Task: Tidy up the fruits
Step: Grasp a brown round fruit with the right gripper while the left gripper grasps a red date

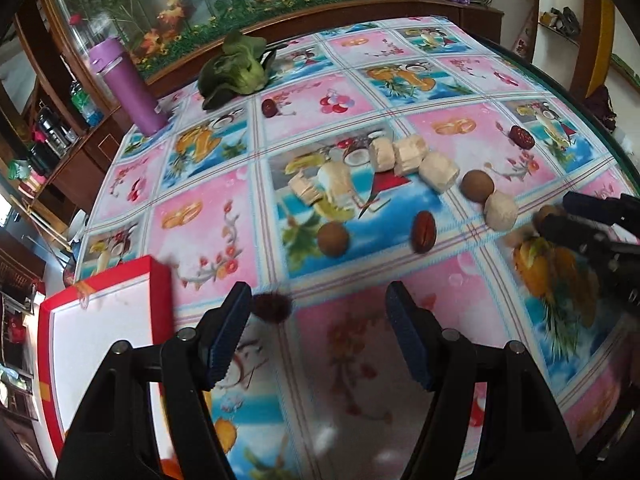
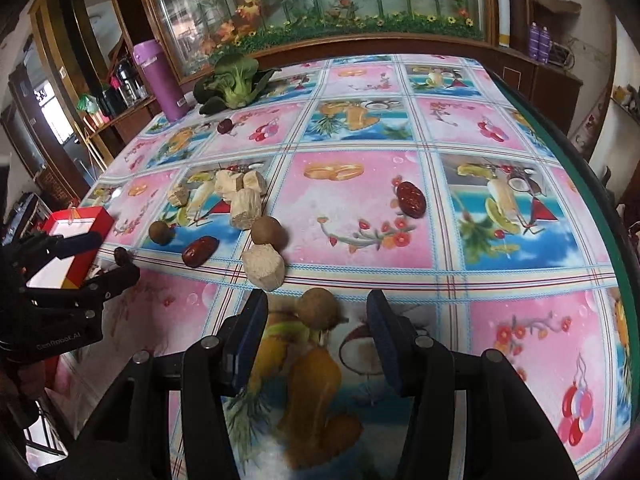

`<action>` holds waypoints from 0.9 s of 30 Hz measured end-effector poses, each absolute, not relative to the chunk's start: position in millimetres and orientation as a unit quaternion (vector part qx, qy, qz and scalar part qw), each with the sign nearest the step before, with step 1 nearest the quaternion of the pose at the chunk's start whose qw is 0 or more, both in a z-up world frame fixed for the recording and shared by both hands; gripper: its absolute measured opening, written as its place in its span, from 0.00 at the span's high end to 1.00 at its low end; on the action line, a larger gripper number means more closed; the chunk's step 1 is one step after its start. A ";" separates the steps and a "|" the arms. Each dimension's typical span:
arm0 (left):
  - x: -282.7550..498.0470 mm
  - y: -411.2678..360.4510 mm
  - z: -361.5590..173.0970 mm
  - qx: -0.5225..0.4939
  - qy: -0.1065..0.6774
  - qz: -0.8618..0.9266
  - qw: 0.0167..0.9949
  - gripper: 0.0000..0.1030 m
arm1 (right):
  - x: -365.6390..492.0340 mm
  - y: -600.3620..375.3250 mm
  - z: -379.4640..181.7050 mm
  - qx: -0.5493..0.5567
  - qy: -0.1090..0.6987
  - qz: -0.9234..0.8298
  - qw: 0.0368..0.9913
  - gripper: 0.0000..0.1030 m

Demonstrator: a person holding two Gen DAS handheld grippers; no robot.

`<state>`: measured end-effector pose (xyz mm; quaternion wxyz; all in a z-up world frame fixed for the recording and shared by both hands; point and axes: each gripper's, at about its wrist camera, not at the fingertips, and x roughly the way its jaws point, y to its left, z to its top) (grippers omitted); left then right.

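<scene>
My left gripper (image 1: 316, 308) is open just above the patterned tablecloth (image 1: 224, 216). A small dark red fruit (image 1: 272, 308), blurred, lies just inside its left finger. The same fruit (image 2: 121, 255) shows between the left gripper's tips in the right wrist view. My right gripper (image 2: 318, 314) is open too, with a brown longan (image 2: 318, 308) lying on the table between its fingertips. The pads stand apart from that longan. Two more longans (image 2: 269, 232) (image 2: 161, 233), red dates (image 2: 199, 251) (image 2: 411, 198) and several pale chunks (image 2: 264, 268) are scattered ahead.
A red box with a white inside (image 1: 100, 340) sits at the table's left edge beside the left gripper. A leafy green vegetable (image 1: 236, 68), a purple bottle (image 1: 128, 84) and a dark red fruit (image 1: 270, 107) stand at the far side. The green table rim (image 2: 592, 184) curves along the right.
</scene>
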<state>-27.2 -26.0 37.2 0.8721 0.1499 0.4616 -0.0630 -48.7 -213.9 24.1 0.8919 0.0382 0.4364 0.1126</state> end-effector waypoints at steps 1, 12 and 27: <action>-22.9 -29.0 35.9 0.147 0.464 -0.070 0.871 0.32 | -47.0 -212.1 21.5 0.034 0.440 0.109 0.891 0.51; 4.9 -58.7 20.5 0.118 0.501 -0.138 0.846 0.42 | -44.9 -214.7 15.2 0.037 0.435 0.111 0.893 0.72; 9.3 -63.3 17.8 0.102 0.494 -0.182 0.844 0.68 | -43.9 -213.6 14.0 0.041 0.428 0.114 0.895 0.80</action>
